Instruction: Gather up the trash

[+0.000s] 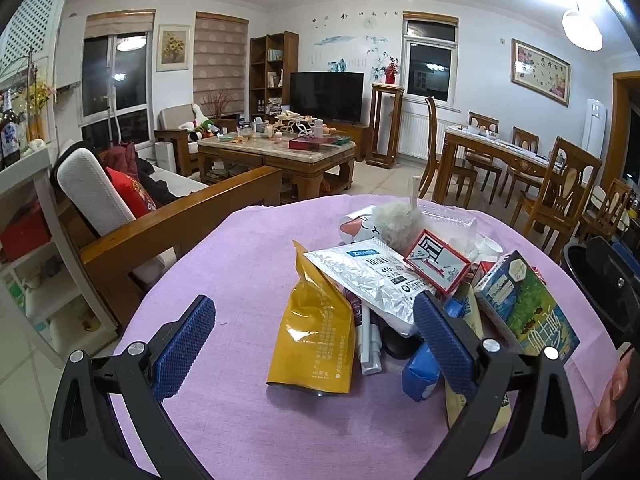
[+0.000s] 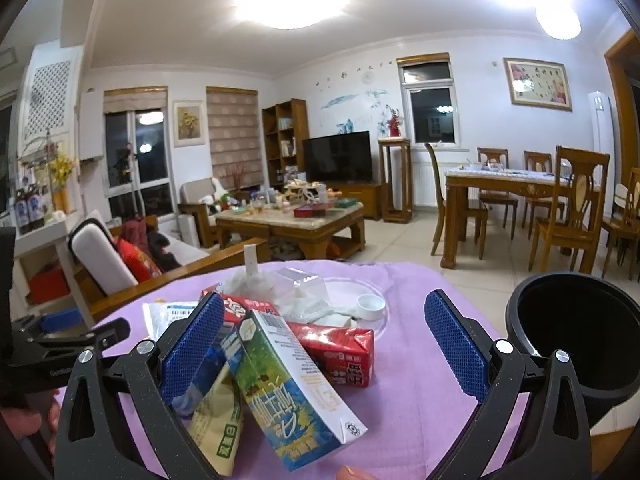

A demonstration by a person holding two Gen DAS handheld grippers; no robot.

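Syringe (image 1: 368,340) half buried under silver pouch (image 1: 372,276).

The foil pouch (image 1: 374,276) bears a label reading "410". The carton (image 2: 288,392) carries large Chinese characters. Print on the yellow bag (image 1: 316,340) is too small to read.

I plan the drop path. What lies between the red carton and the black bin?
In the right wrist view, only bare purple cloth lies between the red carton and the black bin; the open right tool's pad overlaps that stretch.
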